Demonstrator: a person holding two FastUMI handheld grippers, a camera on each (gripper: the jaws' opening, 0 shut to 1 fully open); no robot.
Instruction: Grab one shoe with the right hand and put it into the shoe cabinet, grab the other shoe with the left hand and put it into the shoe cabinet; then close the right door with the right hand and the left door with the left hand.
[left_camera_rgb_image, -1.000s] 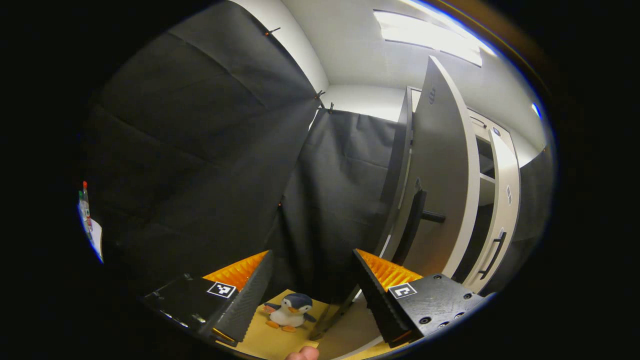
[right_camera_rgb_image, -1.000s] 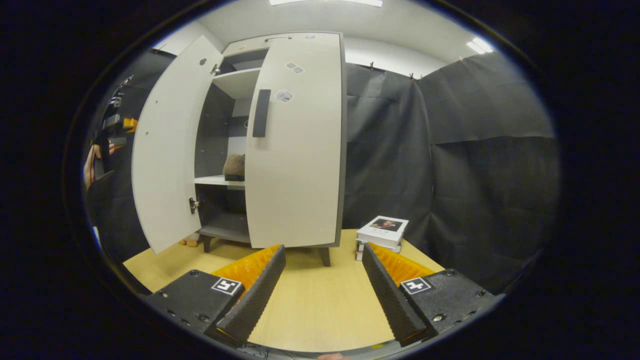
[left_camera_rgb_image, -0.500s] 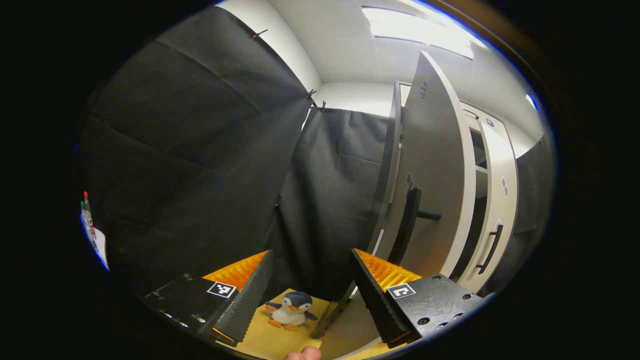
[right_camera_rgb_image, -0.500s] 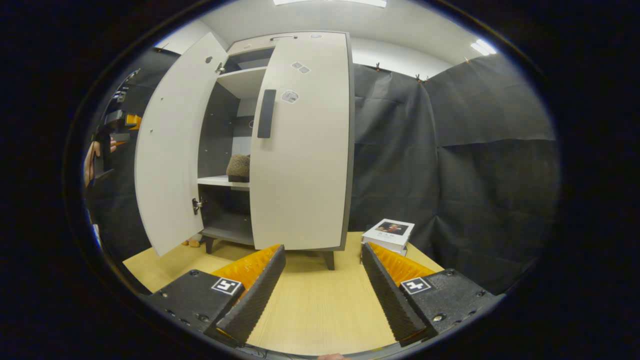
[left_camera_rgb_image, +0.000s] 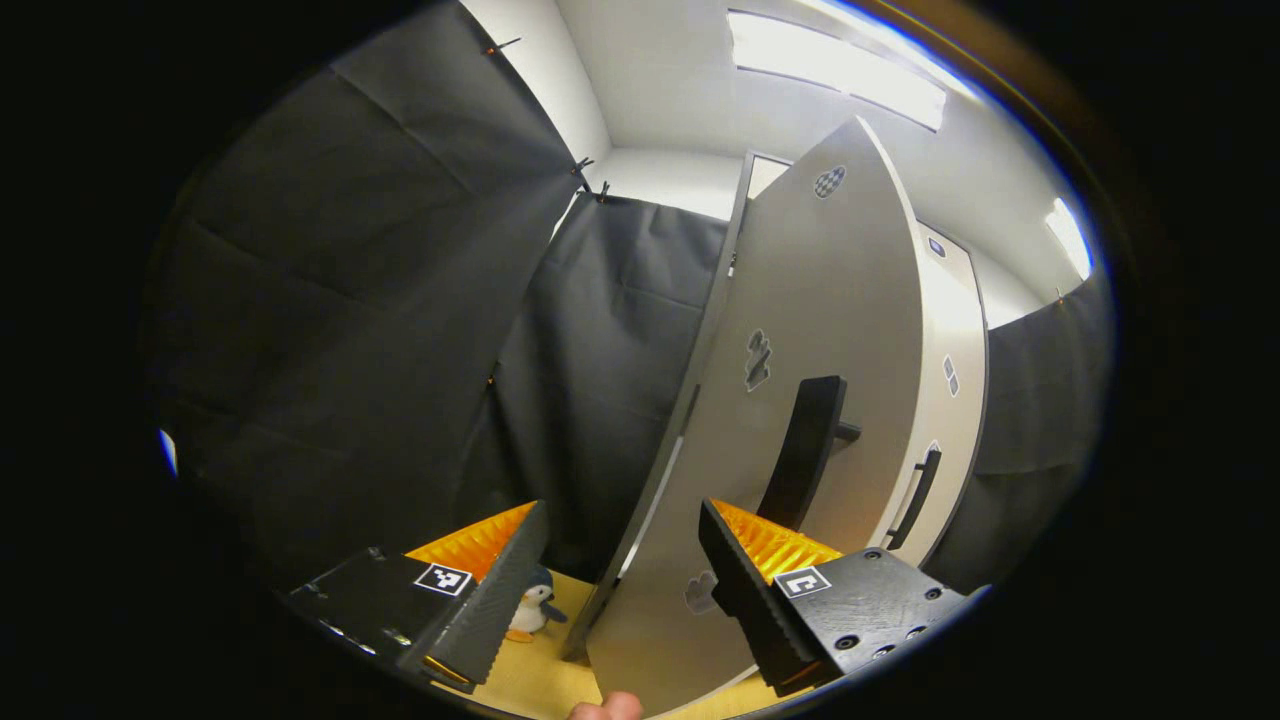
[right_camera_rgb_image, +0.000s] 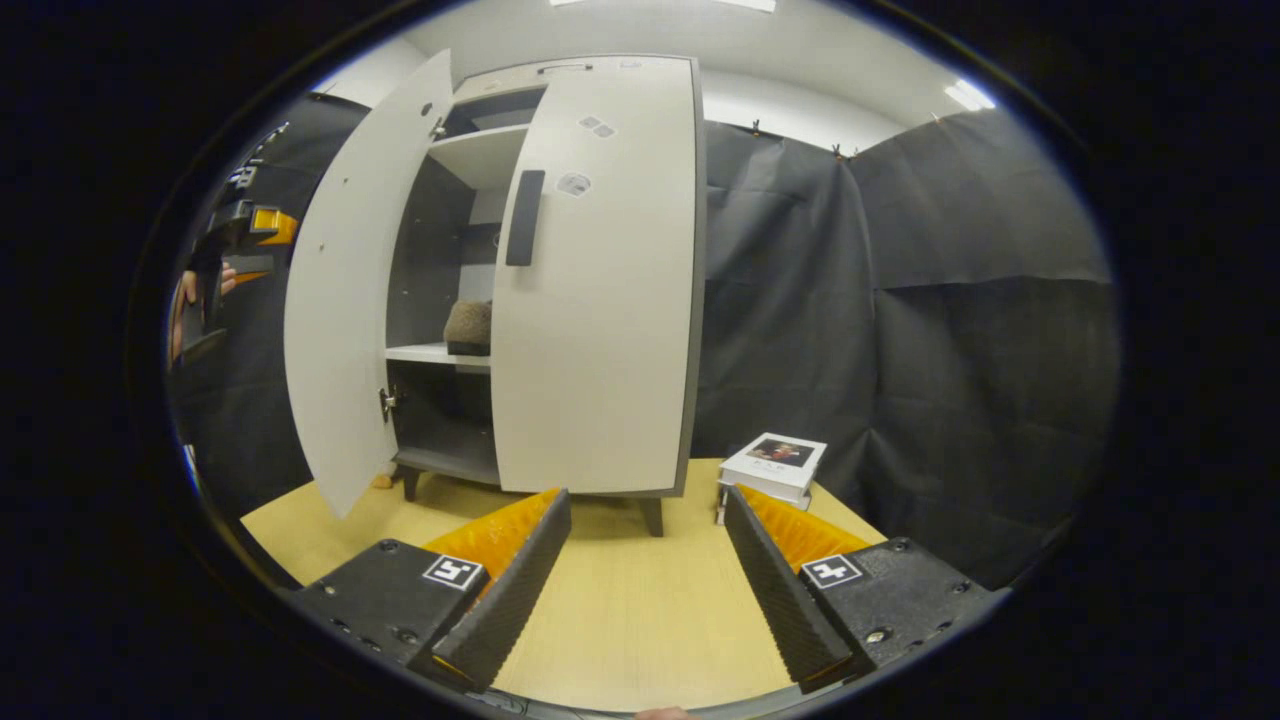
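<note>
Now the left gripper (left_camera_rgb_image: 620, 575) is hovering with its fingers spread apart and gripping nothing, right in front of the pale grey left door (left_camera_rgb_image: 800, 420) of the tall grey shoe cabinet (right_camera_rgb_image: 590, 280). That door is standing partly open, its outer face turned to the left gripper view, with a long dark bar handle (left_camera_rgb_image: 800, 450) just above the gripper's right finger. Whether that finger is touching the door cannot be told. Beyond it, the pale grey right door (left_camera_rgb_image: 945, 400) is lying flush against the cabinet. A small plush penguin (left_camera_rgb_image: 530, 610) is sitting on the light wooden floor (right_camera_rgb_image: 620, 610) beside the door's lower edge.

In the right gripper view, the right gripper (right_camera_rgb_image: 645, 580) is hanging well back from the cabinet, fingers released and empty. Through the gap between the doors, a brown fuzzy shoe (right_camera_rgb_image: 468, 328) is resting on the white middle shelf (right_camera_rgb_image: 435, 354). A short stack of white books (right_camera_rgb_image: 772, 466) is lying on the floor just beside the cabinet.
</note>
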